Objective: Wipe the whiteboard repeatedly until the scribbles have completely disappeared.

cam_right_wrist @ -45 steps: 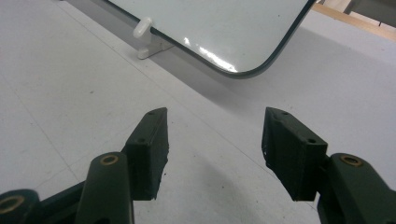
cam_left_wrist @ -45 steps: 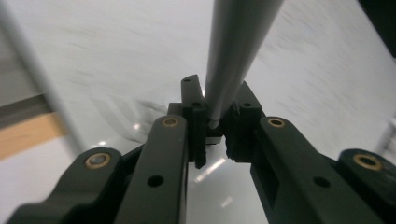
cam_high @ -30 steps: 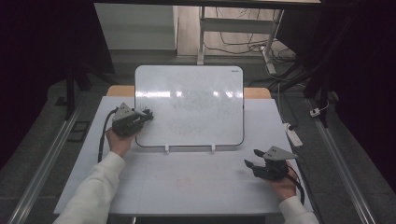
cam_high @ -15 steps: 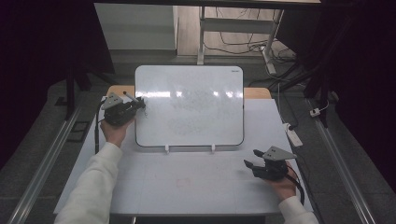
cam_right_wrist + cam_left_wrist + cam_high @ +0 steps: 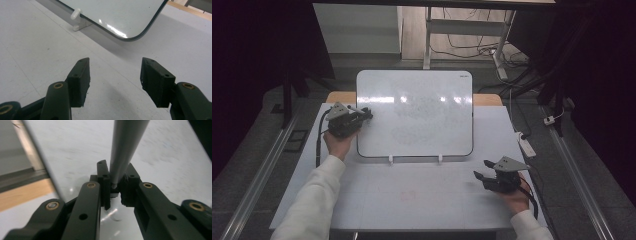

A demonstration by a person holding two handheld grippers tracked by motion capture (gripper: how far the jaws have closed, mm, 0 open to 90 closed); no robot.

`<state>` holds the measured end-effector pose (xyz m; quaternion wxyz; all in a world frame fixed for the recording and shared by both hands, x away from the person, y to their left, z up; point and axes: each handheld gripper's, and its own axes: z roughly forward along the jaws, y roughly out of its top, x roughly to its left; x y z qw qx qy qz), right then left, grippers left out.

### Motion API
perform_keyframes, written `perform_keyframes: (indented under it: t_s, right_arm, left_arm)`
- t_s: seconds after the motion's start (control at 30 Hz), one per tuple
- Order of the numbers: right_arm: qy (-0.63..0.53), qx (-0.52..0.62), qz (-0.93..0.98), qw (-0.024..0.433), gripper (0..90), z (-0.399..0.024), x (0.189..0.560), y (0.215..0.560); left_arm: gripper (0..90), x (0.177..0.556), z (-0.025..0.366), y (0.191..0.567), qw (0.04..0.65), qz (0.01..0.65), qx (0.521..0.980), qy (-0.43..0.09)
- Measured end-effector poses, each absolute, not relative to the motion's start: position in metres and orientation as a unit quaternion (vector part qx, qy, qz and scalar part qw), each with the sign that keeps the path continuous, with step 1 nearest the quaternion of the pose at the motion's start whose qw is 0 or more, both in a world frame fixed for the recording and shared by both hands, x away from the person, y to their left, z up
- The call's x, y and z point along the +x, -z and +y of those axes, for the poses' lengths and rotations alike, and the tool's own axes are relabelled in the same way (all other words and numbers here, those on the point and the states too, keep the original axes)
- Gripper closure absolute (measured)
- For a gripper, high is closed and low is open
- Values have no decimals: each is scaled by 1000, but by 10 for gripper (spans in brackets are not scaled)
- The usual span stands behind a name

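Left gripper view puts you right behind the left gripper, whose jaws are pinched tight on the lower end of a grey marker-like stick; its far end is out of frame, so I cannot tell whether it is a pen or an eraser stick, nor whether it touches anything. Gripping it low and letting it run out ahead makes sense for working on the whiteboard right behind it. From the high view, that left gripper hovers at the whiteboard's left edge, near the top corner, a likely starting point for a stroke across its smudged face.

Right gripper view shows the right gripper with jaws spread and nothing between them, resting low over the white table, well short of the board's rounded lower corner and one of its small white feet. Parked there, it seems simply out of the way, or ready to steady the propped-up board.
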<state>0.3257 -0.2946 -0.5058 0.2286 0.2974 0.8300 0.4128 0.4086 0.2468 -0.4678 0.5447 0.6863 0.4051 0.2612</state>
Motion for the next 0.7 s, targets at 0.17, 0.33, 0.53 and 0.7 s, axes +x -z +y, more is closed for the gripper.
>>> perform_keyframes:
  t_s: [0.17,0.33,0.53,0.7]
  right_arm:
    - [-413,296,830,230,409,-294,325,505]
    - [-412,295,831,228,409,-293,325,506]
    - [-413,296,831,227,409,-294,326,506]
    - [-413,296,830,229,409,-293,325,506]
  left_arm:
    - [787,411,265,467,557,421,664,-268]
    - [787,411,263,469,561,421,663,-262]
    - [788,403,249,475,550,399,690,-249]
    - [788,404,254,473,548,404,685,-258]
